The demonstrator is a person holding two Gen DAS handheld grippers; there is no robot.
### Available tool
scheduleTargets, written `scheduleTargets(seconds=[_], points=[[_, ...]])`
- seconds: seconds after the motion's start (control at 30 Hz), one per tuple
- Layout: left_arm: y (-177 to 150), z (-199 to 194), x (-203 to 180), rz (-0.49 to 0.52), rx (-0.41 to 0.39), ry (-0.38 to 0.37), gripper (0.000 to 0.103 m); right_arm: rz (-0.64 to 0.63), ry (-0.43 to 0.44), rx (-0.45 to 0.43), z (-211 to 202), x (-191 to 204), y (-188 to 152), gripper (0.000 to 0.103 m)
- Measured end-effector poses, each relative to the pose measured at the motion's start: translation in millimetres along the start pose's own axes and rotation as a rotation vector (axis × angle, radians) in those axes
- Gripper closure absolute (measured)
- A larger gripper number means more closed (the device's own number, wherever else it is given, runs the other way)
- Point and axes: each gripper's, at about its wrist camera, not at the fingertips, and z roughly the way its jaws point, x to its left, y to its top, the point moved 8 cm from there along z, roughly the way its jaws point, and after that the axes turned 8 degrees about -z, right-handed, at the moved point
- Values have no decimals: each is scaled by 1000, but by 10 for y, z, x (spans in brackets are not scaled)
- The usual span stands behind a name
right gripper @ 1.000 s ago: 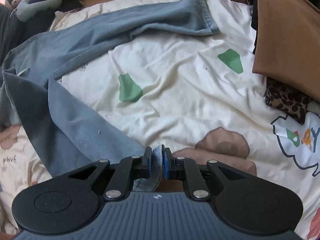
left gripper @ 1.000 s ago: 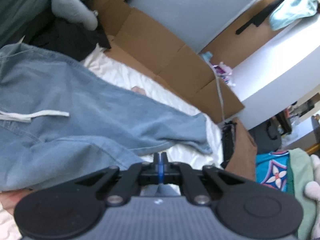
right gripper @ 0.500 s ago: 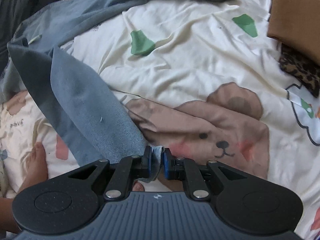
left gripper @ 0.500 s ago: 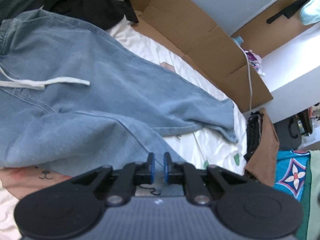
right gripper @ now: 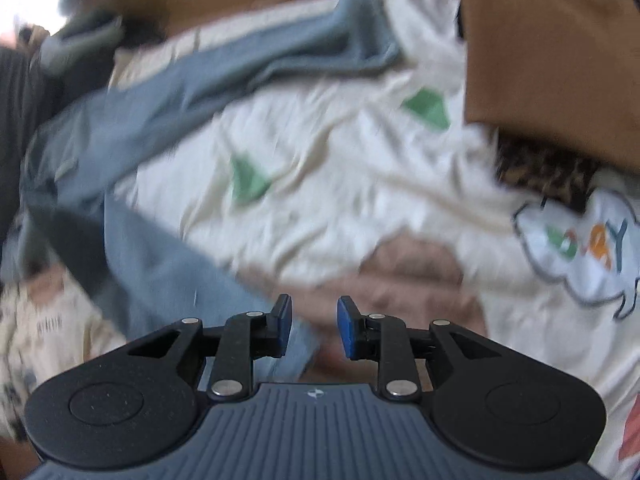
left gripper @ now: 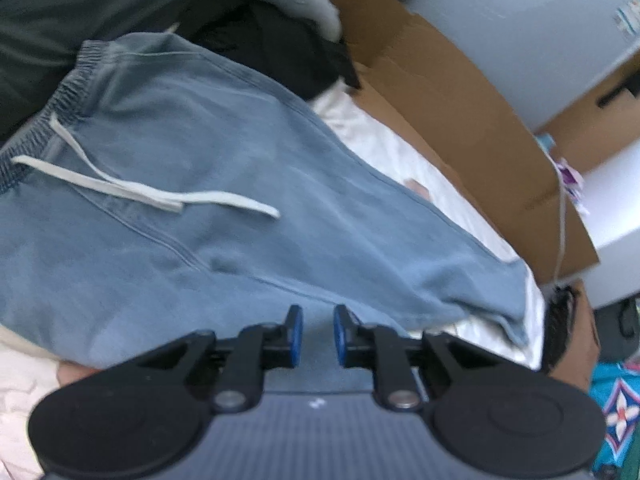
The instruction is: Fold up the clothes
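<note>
Blue drawstring pants (left gripper: 208, 208) spread on cream printed bedsheet (right gripper: 360, 184). Left gripper (left gripper: 316, 336) jaws just opened, apart over pant fabric, nothing clamped. Right gripper (right gripper: 314, 326) jaws just opened, apart, pant leg hem lying loose beneath. Flattened cardboard (left gripper: 460, 120) beside bed. Sheet lettering blurred, unreadable.

1 pair of blue pants (left gripper: 208, 184) with 2 drawstring ends (left gripper: 224, 202), 2 green patches (right gripper: 248, 178) on 1 sheet (right gripper: 360, 184), 2 grippers (left gripper: 316, 336), 1 brown pillow (right gripper: 552, 60) upper right.

Both grippers (left gripper: 316, 336) (right gripper: 314, 326): black linkage arms, blue jaws pads, silver screws, ribbed grey body.
</note>
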Motion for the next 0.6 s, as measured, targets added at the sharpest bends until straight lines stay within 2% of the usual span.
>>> scheduleTargets(seconds=[0.07, 0.1, 0.13, 0.17, 0.37, 0.47, 0.6], points=[[120, 51, 44, 6, -13, 17, 86, 26, -5, -41, 35, -93, 184, 74], [191, 67, 50, 19, -20, 28, 86, 39, -8, -61, 56, -140, 278, 70], [265, 79, 49, 36, -28, 40, 86, 48, -11, -78, 85, -182, 371, 62], [339, 92, 48, 53, -35, 53, 86, 48, -11, -89, 125, -211, 467, 61], [848, 69, -41, 162, -65, 96, 83, -27, -29, -99, 377, -269, 948, 61], [1065, 41, -50, 218, -83, 127, 74, 1, -32, -128, 466, -312, 1132, 61], [1178, 66, 113, 234, -81, 181, 74, 81, -49, -191, 606, -417, 1372, 61]])
